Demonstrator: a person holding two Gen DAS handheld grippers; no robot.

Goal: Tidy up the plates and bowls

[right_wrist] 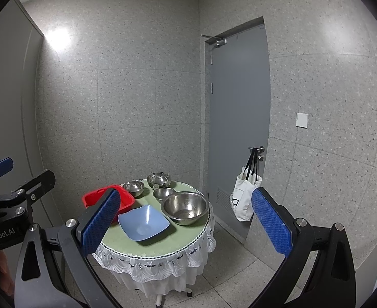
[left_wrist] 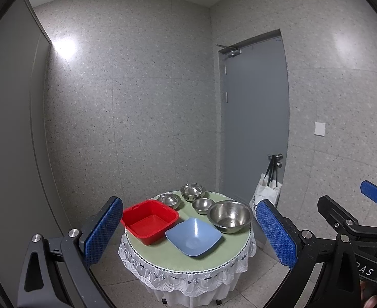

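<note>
A small round table [left_wrist: 162, 258] [right_wrist: 126, 246] with a green top and white lace skirt carries the dishes. On it sit a red square basin [left_wrist: 150, 220] [right_wrist: 126, 197], a blue square bowl [left_wrist: 193, 236] [right_wrist: 143, 222], a large steel bowl [left_wrist: 230, 217] [right_wrist: 185, 208] and three smaller steel bowls [left_wrist: 193, 192] [left_wrist: 169, 200] [left_wrist: 203, 205]. My left gripper [left_wrist: 188, 233] is open and empty, held well back from the table. My right gripper [right_wrist: 185, 223] is open and empty too, also short of the table. Its left finger [right_wrist: 101, 220] hides part of the red basin.
Speckled grey walls close in behind the table. A grey door [left_wrist: 255, 118] [right_wrist: 239, 118] stands at the right with a white tote bag [left_wrist: 266, 192] [right_wrist: 243, 195] hanging from its handle. The floor is tiled. Each gripper shows at the edge of the other's view.
</note>
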